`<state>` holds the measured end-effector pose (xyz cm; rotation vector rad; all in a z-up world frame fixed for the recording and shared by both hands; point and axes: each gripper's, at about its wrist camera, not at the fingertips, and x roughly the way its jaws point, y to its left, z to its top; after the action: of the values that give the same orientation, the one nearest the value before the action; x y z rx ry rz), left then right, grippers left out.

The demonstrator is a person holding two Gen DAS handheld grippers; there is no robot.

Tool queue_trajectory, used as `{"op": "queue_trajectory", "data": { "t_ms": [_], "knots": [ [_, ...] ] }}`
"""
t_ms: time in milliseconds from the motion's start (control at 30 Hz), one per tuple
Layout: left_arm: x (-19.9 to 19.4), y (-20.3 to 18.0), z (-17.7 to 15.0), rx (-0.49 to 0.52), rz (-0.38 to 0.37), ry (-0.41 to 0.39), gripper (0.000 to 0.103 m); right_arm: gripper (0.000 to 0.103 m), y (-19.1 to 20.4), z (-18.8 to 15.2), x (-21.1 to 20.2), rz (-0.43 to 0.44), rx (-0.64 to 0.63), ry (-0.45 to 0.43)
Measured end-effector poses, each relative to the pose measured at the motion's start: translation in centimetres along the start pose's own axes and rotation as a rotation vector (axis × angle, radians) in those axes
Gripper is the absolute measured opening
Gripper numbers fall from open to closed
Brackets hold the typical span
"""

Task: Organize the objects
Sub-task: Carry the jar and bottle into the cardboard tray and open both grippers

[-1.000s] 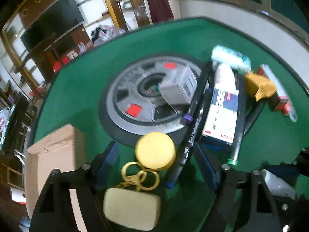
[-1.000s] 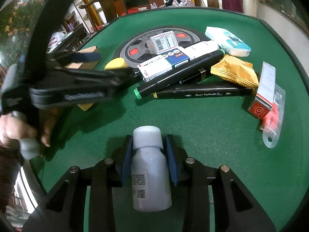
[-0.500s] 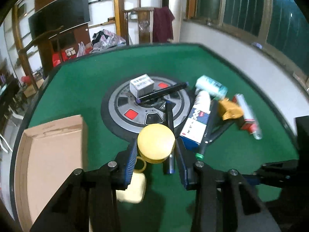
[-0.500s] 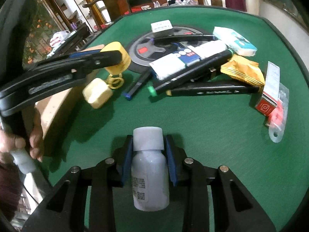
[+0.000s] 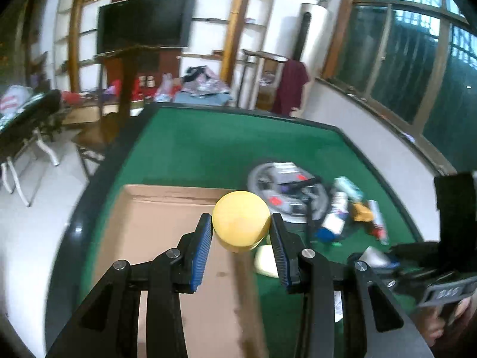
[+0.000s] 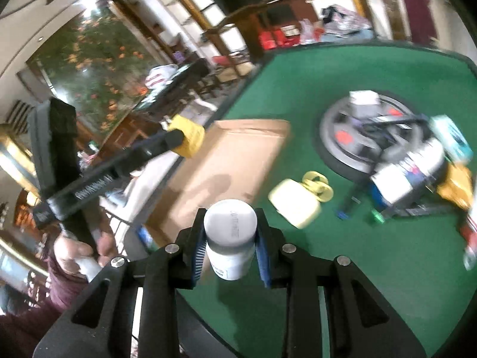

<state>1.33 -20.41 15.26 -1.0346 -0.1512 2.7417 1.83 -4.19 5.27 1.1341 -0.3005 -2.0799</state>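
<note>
— Left gripper (image 5: 241, 235)?
— Clamped on the yellow tin (image 5: 241, 223), blue pads (image 5: 200, 253) pressed to both sides. Held in the air above the box (image 5: 167, 238), over its right half.

— Same from the other camera?
— Seen there off to the left (image 6: 179, 141), tin (image 6: 189, 140) pinched at the tip, up above the box's (image 6: 238, 164) far left edge.

— Right gripper (image 6: 230, 238)?
— Closed around the white bottle (image 6: 230, 235), cap facing out, over the near edge of the green table (image 6: 313, 68), just by the box's near corner.

— Left on the felt?
— Pale case (image 6: 295, 205) with yellow rings (image 6: 317, 183) lying beside the box. Farther right, a blurred heap — markers, cartons, an orange packet (image 6: 456, 185) — partly on the grey disc (image 6: 337, 137). Too smeared to sort further.

— Small carton (image 6: 363, 98)?
— On the disc's far side.
</note>
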Motion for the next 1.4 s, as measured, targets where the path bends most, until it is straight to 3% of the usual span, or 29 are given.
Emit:
{"op": "queue_trajectory", "data": {
  "t_ms": [167,367,533,733,967,1033,1100,1267,1400],
  "knots": [
    [2.7,3.7,-0.6,-0.031,0.060,0.044,0.034,0.028,1.3,2.8,6.1,0.020,0.013,0.082],
    [7.9,6.8,-1.6,-0.071,0.070,0.118,0.034,0.028,-0.2,5.0,13.1,-0.083,0.052,0.164],
    [11.9,7.4,-1.8,-0.095,0.047,0.173,0.034,0.028,-2.9,7.3,16.6,-0.161,0.113,0.189],
    [14.8,7.3,-1.9,-0.110,0.033,0.204,0.034,0.027,-4.6,8.8,17.7,-0.180,0.150,0.186],
    [15.5,7.7,-1.8,-0.122,0.042,0.211,0.035,0.028,-5.6,9.2,18.5,-0.199,0.154,0.196],
    [15.4,7.9,-1.7,-0.138,0.036,0.203,0.039,0.028,-5.8,9.4,18.7,-0.199,0.161,0.191],
    [15.2,7.9,-1.7,-0.146,0.036,0.192,0.052,0.028,-6.0,9.5,18.6,-0.201,0.170,0.177],
    [13.5,7.3,-1.6,-0.124,0.111,0.138,0.054,0.029,-5.8,9.9,15.6,-0.207,0.165,0.091],
    [11.9,6.9,-2.6,-0.164,0.103,0.086,0.059,0.034,-6.1,9.5,12.1,-0.223,0.165,0.031]
  ]
}}
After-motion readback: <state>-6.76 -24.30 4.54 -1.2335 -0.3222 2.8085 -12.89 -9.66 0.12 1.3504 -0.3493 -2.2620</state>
